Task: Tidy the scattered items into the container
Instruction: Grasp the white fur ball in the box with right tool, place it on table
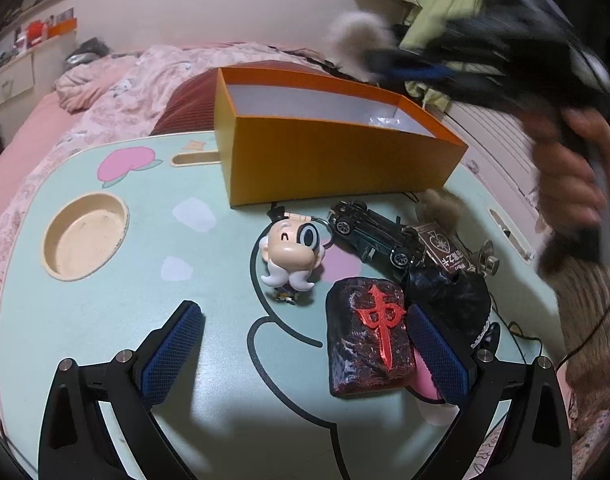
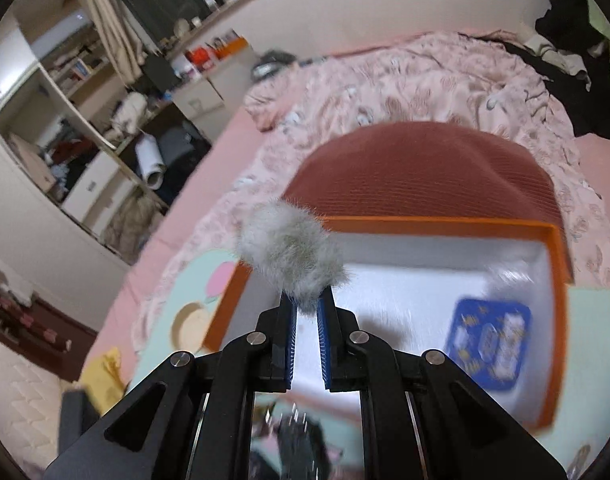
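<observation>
Presently listed: 1 grey pompom (image 2: 291,258) pinched by its fur in the closed right gripper (image 2: 305,312) above the orange box (image 2: 559,320); risk, thin hold slipping outside; left gripper (image 1: 305,344) wide open, empty.

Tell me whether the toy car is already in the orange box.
No, the car lies on the table in front of the box.
</observation>
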`<state>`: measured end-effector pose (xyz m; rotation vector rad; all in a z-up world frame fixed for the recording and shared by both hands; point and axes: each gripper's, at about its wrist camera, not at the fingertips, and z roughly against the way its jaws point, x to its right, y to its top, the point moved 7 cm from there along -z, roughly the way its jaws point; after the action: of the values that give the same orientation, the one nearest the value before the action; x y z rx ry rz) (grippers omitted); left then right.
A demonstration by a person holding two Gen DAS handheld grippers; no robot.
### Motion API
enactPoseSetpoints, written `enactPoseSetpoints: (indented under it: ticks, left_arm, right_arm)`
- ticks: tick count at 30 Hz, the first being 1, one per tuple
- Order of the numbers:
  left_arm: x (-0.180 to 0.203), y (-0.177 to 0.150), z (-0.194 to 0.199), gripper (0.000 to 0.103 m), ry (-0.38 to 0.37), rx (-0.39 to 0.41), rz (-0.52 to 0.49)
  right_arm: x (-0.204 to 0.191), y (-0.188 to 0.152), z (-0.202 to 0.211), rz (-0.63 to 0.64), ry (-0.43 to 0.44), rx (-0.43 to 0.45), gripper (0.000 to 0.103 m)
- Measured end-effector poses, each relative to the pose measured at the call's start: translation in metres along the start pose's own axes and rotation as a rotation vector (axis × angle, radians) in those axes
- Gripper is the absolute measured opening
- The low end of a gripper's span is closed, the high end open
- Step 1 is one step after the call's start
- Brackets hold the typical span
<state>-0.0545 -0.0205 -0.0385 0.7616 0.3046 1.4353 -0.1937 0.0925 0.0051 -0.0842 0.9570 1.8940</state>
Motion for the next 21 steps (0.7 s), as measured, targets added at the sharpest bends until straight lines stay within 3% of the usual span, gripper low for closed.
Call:
enactPoseSetpoints:
  ticks: [6,14,17,19,21]
  left_arm:
    - [-0.007,0.004,0.006,0.102,-0.056,0.027,0.063]
    - [-0.010,0.029,0.024,0.102,-0.069,0.087,0.073]
    - [-0.002,0.053,0.036,0.102,-0.081,0.116,0.039]
    - [0.010,0.072,0.042,0.102,-0.087,0.126,-0.004]
    - [0.024,0.091,0.042,0.102,-0.079,0.115,-0.055]
  right_arm:
    - [0.010,-0.054,0.035,-0.003,0.011,-0.003,0.011]
    - [0.010,-0.121,0.039,0.017,0.001,-0.046,0.014]
    - [0.004,-0.130,0.040,0.072,-0.024,-0.030,0.027]
    - [0.006,-0.134,0.041,0.093,-0.061,-0.025,0.043]
    - [0.010,-0.136,0.046,0.095,-0.073,-0.005,0.052]
